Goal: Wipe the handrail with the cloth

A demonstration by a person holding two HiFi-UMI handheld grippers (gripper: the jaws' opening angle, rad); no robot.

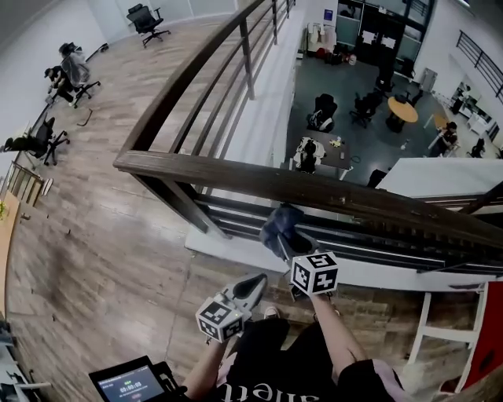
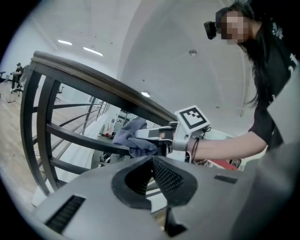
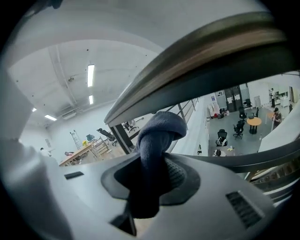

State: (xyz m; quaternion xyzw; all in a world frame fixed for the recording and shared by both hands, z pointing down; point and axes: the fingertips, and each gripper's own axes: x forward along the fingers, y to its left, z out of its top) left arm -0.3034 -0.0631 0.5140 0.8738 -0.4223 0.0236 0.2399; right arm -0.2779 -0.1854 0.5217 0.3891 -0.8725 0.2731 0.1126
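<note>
Right gripper view has the jaws of the right gripper [image 3: 151, 174] pressed together on a blue-grey cloth [image 3: 159, 131]. The cloth runs up between the pads and bulges into a rounded wad above their tips. That wad sits just under the dark wooden handrail [image 3: 197, 61], which slants across the top of the view; whether cloth and rail touch cannot be told.

Left gripper view shows the left gripper [image 2: 153, 161] with its jaws closed tip to tip and nothing between them. It points towards the right gripper from close beside it, below the level of the rail. From this side the cloth hangs in front of one of the thin metal bars [image 2: 79, 140] beneath the rail.

From the head view the two grippers sit near each other in front of the person's body. The right one is forward and raised to the near side of the handrail, and the left one is lower and further back. A bare forearm [image 1: 334, 330] leads back from the right gripper's marker cube [image 1: 314, 272].

The handrail crosses the view from left to right. At a corner on the left it meets a second run that heads off along the wooden floor [image 1: 94, 212], where office chairs [image 1: 148, 20] stand. Past the railing a lower floor shows with a round table [image 1: 402, 110]. A small screen [image 1: 130, 385] lies at the bottom edge
</note>
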